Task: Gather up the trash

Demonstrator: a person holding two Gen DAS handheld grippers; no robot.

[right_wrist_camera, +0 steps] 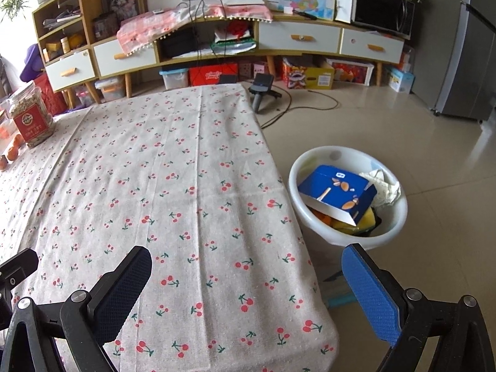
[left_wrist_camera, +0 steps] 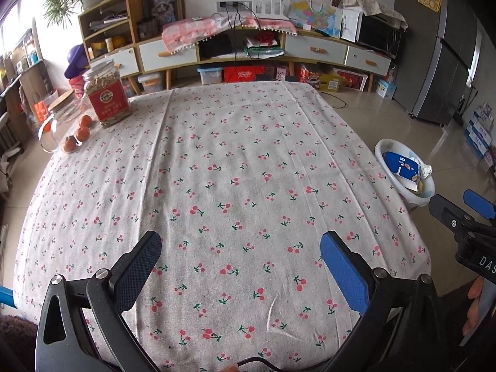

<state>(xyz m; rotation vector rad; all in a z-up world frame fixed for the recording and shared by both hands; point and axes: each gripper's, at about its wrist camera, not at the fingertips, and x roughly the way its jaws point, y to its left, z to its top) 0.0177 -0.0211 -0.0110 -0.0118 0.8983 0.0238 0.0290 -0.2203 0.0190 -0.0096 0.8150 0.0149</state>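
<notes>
A white basin (right_wrist_camera: 347, 241) stands on the floor right of the table and holds a blue carton (right_wrist_camera: 338, 192), crumpled paper (right_wrist_camera: 383, 186) and yellow scraps. In the left wrist view the same basin (left_wrist_camera: 383, 150) shows past the table's right edge. My left gripper (left_wrist_camera: 241, 266) hangs open over the near part of the cherry-print tablecloth (left_wrist_camera: 232, 161), nothing between its fingers. My right gripper (right_wrist_camera: 248, 285) is open too, over the table's right front corner, near the basin. The right gripper (left_wrist_camera: 465, 214) also appears at the right edge of the left wrist view.
At the table's far left stand a red-labelled jar (left_wrist_camera: 107, 94), a glass jar with a wooden lid (left_wrist_camera: 62, 114) and small oranges (left_wrist_camera: 82, 133). A sideboard (right_wrist_camera: 217, 40) lines the back wall; a fridge (right_wrist_camera: 465, 46) stands right. Cables and a device (right_wrist_camera: 260, 90) lie on the floor.
</notes>
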